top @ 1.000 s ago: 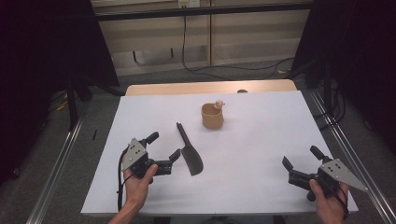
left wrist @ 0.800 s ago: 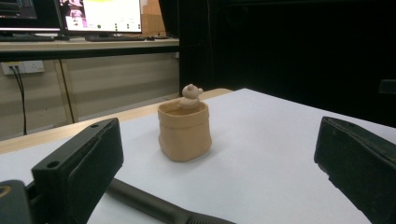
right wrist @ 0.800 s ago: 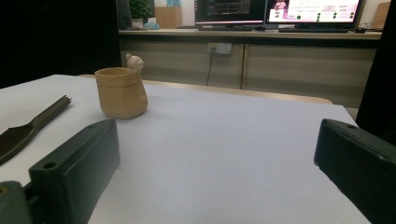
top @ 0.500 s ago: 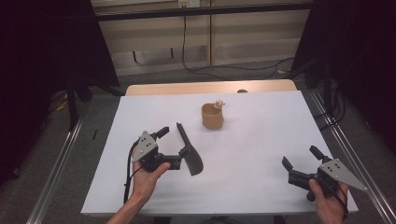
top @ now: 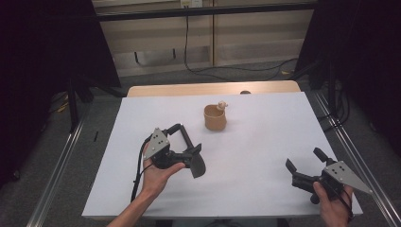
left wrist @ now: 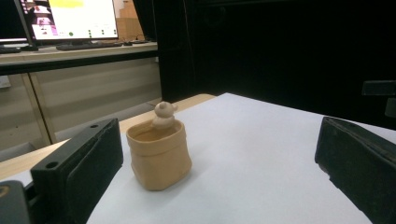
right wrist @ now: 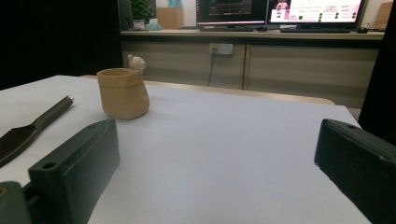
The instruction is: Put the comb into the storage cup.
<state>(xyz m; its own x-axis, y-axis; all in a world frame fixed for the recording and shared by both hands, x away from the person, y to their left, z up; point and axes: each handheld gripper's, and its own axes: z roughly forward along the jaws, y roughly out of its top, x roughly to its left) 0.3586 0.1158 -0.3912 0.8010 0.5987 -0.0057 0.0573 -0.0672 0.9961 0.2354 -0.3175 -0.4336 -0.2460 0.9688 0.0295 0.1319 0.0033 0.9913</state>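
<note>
On the white counter, high view and both claw views:

Spatula [top: 193, 151]: a dark tool lying flat on the counter left of centre, its slim handle pointing away from the person and its broad blade toward the person's edge. The right claw view shows it [right wrist: 32, 126] at the far left, handle end toward the pot.

Spatula relative to left claw: the left claw [top: 187, 142] sits over the tool, one jaw near the handle end and the other near the blade; whether either jaw touches it cannot be told.

Left claw, state: jaws spread wide, nothing between them in its own view, where they stand at the two bottom corners.

Pot [top: 215, 117]: a small tan vessel with a pale figure on its rim, upright near the middle of the counter, beyond the spatula and apart from it. In the left claw view it [left wrist: 158, 156] appears ahead, nearer the left jaw.

Right claw [top: 302, 169]: held at the near right corner of the counter, well apart from the spatula and pot; jaws spread, gripping nothing.

Counter [top: 265, 142]: white top, with a wooden edge strip along its far side.

Background: monitors on a far desk in both claw views.
</note>
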